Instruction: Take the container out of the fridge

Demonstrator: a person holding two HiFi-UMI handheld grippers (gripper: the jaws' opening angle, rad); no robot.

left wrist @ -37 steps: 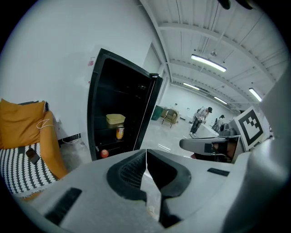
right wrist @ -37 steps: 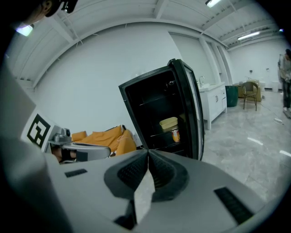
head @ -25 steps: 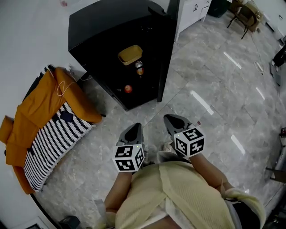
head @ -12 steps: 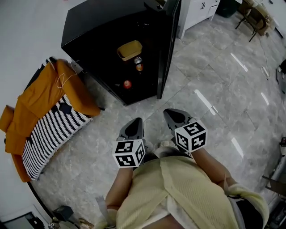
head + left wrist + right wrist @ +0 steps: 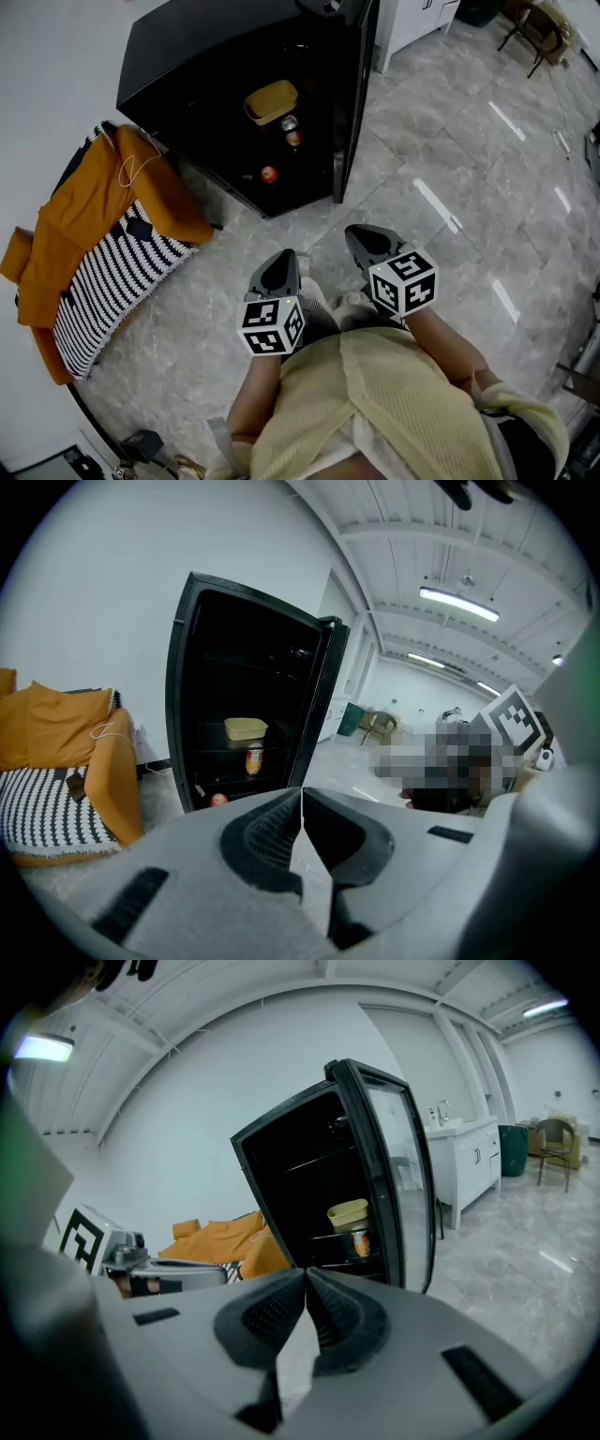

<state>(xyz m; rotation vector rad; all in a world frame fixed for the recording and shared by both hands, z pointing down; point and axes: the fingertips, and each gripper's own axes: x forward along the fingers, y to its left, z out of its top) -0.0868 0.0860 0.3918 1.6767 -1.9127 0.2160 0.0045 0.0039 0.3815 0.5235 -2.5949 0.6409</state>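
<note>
A black fridge [image 5: 197, 56] stands with its door [image 5: 353, 94] swung wide. On an upper shelf sits a pale yellow container [image 5: 271, 101], also visible in the left gripper view [image 5: 245, 728] and the right gripper view [image 5: 348, 1214]. Under it stands an orange can [image 5: 292, 137], and a red apple [image 5: 269, 174] lies on a lower shelf. My left gripper [image 5: 277, 270] and right gripper [image 5: 363, 240] hang side by side over the floor, well short of the fridge. Both are shut with nothing between the jaws.
An orange cloth over a black-and-white striped cushion [image 5: 103, 272] lies on the floor left of the fridge. White cabinets [image 5: 412, 23] stand behind the door, and a chair [image 5: 534, 28] is farther back right. The grey marble floor [image 5: 450, 178] stretches to the right.
Both grippers and the head view have drifted slightly toward the fridge. Jaws stayed shut.
</note>
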